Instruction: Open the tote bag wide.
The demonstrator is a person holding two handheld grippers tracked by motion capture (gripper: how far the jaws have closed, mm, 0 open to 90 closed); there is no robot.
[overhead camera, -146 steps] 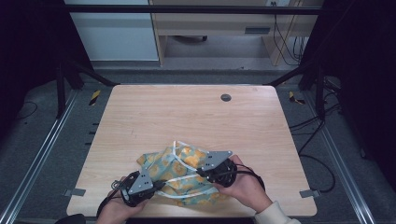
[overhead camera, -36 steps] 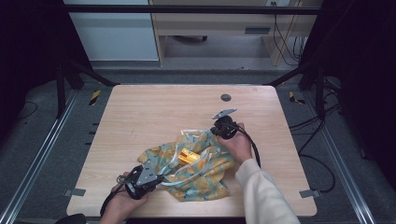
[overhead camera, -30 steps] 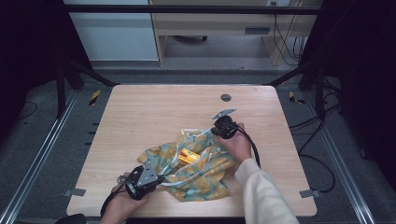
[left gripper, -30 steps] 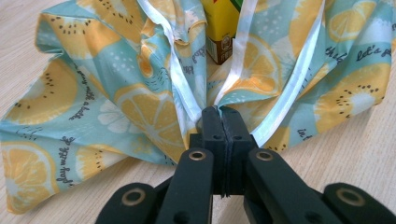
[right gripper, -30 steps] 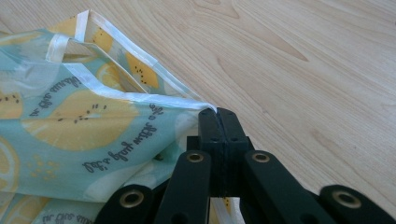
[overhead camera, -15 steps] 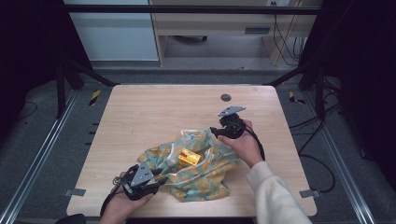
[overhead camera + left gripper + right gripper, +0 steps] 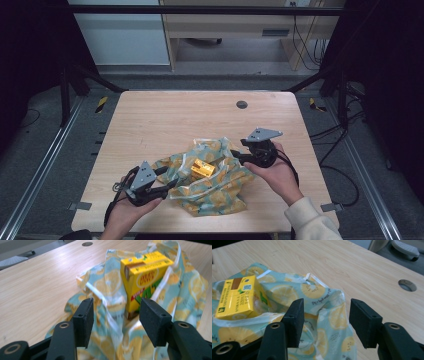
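Yellow cardboard drink carton (image 7: pixel 202 168) rests at centre of lemon-print plastic bag (image 7: pixel 215 192); left gripper (image 7: pixel 167 184) at eight o'clock and right gripper (image 7: pixel 237 154) at two o'clock flank it, jaws just opened, empty, bag released.

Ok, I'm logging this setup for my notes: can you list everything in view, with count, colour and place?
table: one, light wood, centre of the high view.
bag: one, pale blue plastic with lemon print, crumpled on the table's near half.
carton: one, yellow with green marks, standing in the bag's opening.
round hole: one, dark, far side of the tabletop.
frame rails: grey metal, along the floor on both sides.
left gripper: one, black, jaws open, at the bag's near left edge.
right gripper: one, black, jaws open, at the bag's right edge.
hands: two, each holding a gripper.
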